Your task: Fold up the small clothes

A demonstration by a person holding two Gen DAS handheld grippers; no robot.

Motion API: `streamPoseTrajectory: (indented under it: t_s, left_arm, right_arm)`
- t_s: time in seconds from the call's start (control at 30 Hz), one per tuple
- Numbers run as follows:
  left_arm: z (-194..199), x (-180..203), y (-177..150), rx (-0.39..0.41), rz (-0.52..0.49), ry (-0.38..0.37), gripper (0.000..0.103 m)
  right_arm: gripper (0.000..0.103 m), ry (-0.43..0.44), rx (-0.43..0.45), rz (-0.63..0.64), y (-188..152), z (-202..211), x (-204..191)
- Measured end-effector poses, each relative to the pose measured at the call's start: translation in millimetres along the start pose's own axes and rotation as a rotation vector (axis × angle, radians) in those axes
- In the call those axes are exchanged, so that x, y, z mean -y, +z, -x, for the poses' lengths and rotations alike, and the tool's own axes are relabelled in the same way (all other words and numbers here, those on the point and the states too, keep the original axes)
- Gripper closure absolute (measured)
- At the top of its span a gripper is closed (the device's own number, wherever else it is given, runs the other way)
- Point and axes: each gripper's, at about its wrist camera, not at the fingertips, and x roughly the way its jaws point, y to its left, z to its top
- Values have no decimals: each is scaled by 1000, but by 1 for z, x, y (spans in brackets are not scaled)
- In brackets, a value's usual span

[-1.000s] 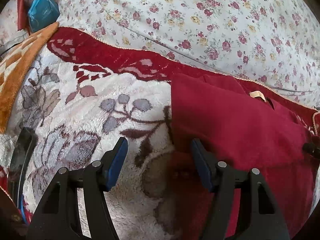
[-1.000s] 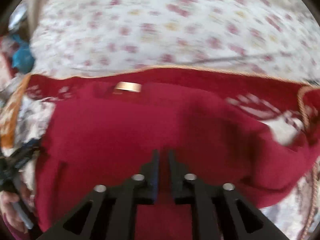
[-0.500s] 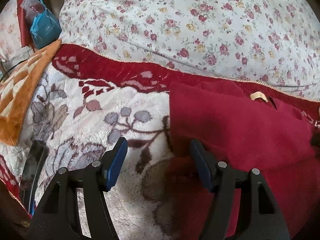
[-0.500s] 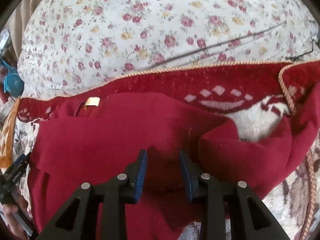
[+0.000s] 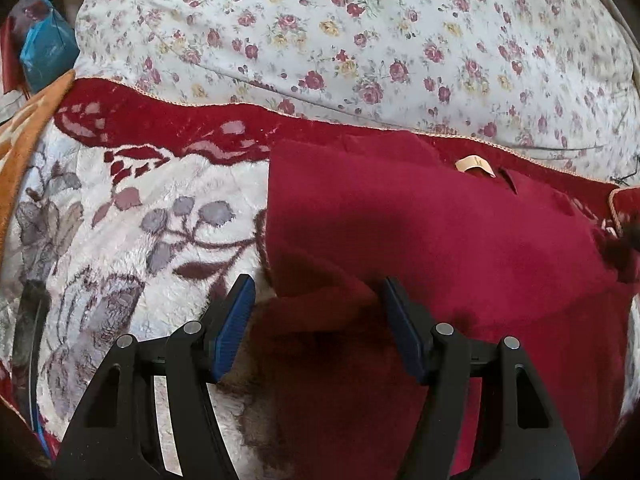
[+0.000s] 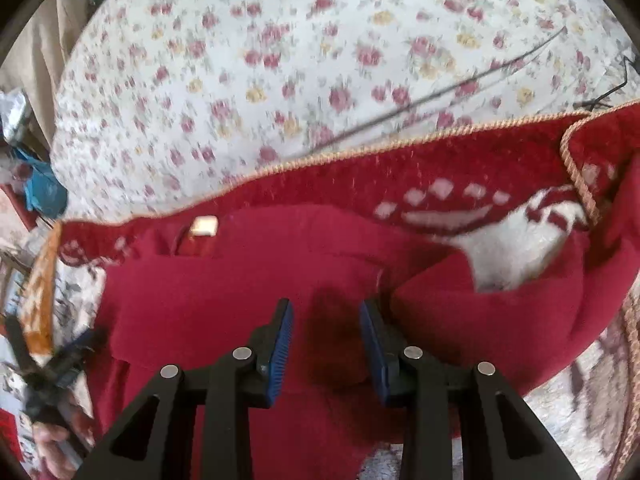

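Left wrist view: my left gripper (image 5: 316, 300) hangs with jaws wide apart, gripping nothing, straddling the red garment (image 5: 420, 224)'s near-left edge on the floral blanket (image 5: 120, 240).

Right wrist view: my right gripper (image 6: 326, 328) points down over the garment's middle, jaws parted, empty.

Left claw (image 5: 316, 320): two matte black angular arms with triangular cut-outs, round silver rivets at the joints, ribbed blue pads (image 5: 234, 330) lining the inner faces. Right claw (image 6: 326, 346) is the same build, black frame, silver rivets, blue ribbed pads (image 6: 280, 354). At the lower left of the right view, a blurred bit of bare skin.
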Motion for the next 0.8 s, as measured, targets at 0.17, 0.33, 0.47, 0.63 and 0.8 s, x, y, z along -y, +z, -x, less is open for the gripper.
streamPoseTrajectory:
  t_s: [0.17, 0.33, 0.47, 0.63, 0.8]
  left_arm:
    - [-3, -3, 2, -9, 15, -15, 37]
    - [-5, -3, 2, -11, 18, -16, 37]
    - [-5, -3, 2, -8, 15, -14, 37]
    - [-7, -3, 2, -8, 18, -17, 37]
    - [-8, -4, 3, -11, 27, -23, 37]
  right_arm:
    - [64, -176, 175, -69, 22, 52, 43]
    - [64, -248, 180, -295, 41, 68, 126]
    - [64, -239, 87, -336, 49, 47, 153]
    - [64, -94, 47, -342, 45, 25, 151]
    - [64, -148, -31, -461, 28, 14, 181]
